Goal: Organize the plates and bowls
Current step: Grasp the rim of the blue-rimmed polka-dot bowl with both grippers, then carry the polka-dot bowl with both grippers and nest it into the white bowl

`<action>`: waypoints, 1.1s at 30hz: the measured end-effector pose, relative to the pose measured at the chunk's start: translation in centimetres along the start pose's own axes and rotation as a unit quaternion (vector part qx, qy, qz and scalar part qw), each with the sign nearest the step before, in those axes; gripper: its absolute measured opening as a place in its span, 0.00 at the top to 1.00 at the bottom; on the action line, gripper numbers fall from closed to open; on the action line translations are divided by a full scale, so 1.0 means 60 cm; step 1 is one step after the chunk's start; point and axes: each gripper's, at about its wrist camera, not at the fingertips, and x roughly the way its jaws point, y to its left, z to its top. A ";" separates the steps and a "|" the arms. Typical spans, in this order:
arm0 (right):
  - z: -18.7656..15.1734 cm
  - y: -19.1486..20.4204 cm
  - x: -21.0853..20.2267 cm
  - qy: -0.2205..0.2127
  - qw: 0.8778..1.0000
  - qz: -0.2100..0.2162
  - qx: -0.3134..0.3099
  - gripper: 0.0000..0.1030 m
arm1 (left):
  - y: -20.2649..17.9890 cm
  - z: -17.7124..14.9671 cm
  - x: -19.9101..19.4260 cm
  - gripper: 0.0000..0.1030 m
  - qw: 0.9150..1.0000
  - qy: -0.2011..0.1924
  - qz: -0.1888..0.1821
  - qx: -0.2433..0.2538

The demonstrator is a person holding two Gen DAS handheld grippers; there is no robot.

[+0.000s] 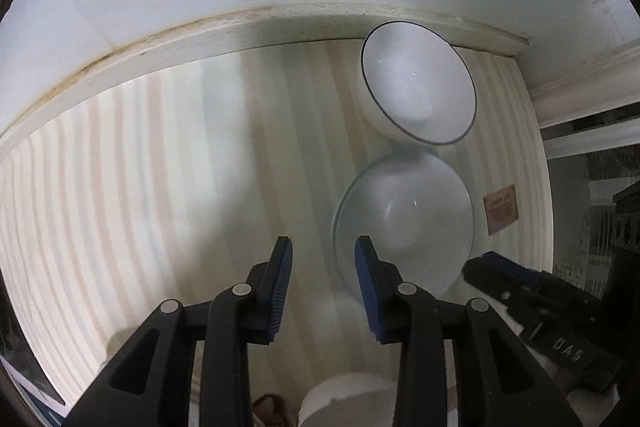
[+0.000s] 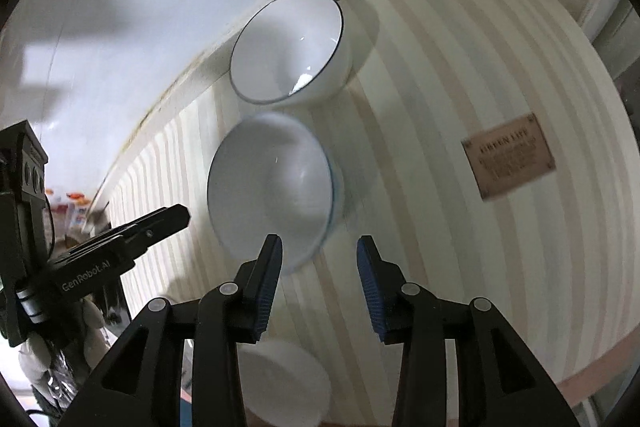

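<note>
A white bowl with a dark rim stands on the striped mat near the back wall. In front of it sits a second white bowl with a pale blue rim, blurred. My left gripper hangs above the mat just left of that bowl, open, nothing between its blue pads. My right gripper is open at the bowl's near right edge, also empty. Each gripper shows in the other's view: the right one at the lower right, the left one at the left.
The striped mat carries a brown label at its right. A white round dish lies at the near edge below the grippers. A cream ledge and white wall run behind.
</note>
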 end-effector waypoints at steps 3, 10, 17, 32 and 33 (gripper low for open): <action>0.015 0.000 0.026 0.009 1.000 -0.008 0.005 0.59 | -0.005 0.013 0.019 0.71 1.000 0.011 0.006 0.011; 0.027 -0.018 0.075 0.033 0.999 -0.006 0.027 0.59 | -0.022 0.033 0.071 0.71 0.999 0.033 0.007 0.024; 0.030 0.001 0.099 0.025 0.999 -0.028 0.014 0.85 | -0.034 0.024 0.085 0.86 0.999 0.028 0.001 0.043; 0.005 0.032 0.072 0.011 0.999 -0.032 -0.009 0.87 | -0.044 -0.014 0.021 0.86 0.998 -0.003 0.008 0.059; 0.001 0.036 0.063 0.006 0.999 -0.030 -0.012 0.87 | -0.046 -0.020 0.014 0.86 0.998 -0.005 0.007 0.059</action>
